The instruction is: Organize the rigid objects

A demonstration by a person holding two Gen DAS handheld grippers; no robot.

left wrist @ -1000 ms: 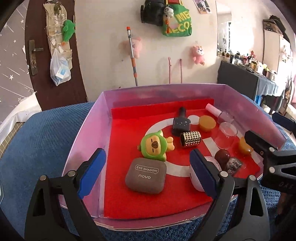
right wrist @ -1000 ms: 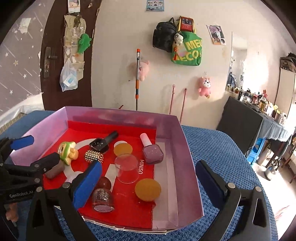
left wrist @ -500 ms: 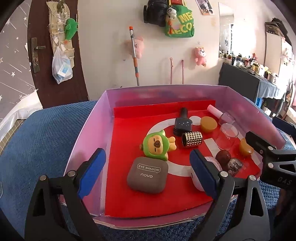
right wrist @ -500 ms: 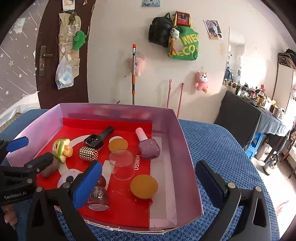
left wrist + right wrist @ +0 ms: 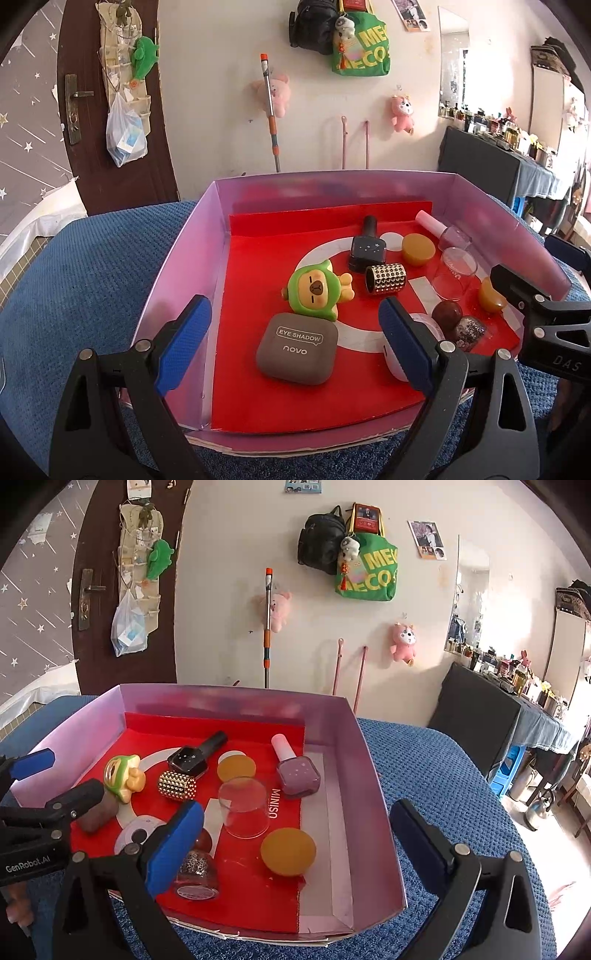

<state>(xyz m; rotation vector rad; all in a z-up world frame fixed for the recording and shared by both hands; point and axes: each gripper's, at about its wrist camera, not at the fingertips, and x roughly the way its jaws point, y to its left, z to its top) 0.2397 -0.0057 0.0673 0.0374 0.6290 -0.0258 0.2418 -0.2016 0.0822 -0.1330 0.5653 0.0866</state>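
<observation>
A pink box (image 5: 173,273) (image 5: 373,830) with a red floor holds small items. Among them are a grey eye shadow case (image 5: 297,347), a green toy figure (image 5: 314,288) (image 5: 120,773), a studded gold cylinder (image 5: 386,278) (image 5: 176,785), a black nail polish bottle (image 5: 365,249) (image 5: 195,755), a pink nail polish bottle (image 5: 295,770), a clear cup (image 5: 243,806), and a glitter bottle (image 5: 195,875). My left gripper (image 5: 295,343) hangs open over the box's near edge, the case between its fingers but untouched. My right gripper (image 5: 295,843) stands open at the near right corner, above a yellow lid (image 5: 288,851).
The box rests on a blue textured cloth (image 5: 443,775). A second yellow lid (image 5: 236,768) and a white round case (image 5: 138,834) also lie inside. Behind are a wall with hung bags, a mop handle (image 5: 266,627) and a dark side table (image 5: 480,709).
Both views have tilted slightly, so the box sits a little lower in the right wrist view. No object in the box has moved, and both grippers stay open.
</observation>
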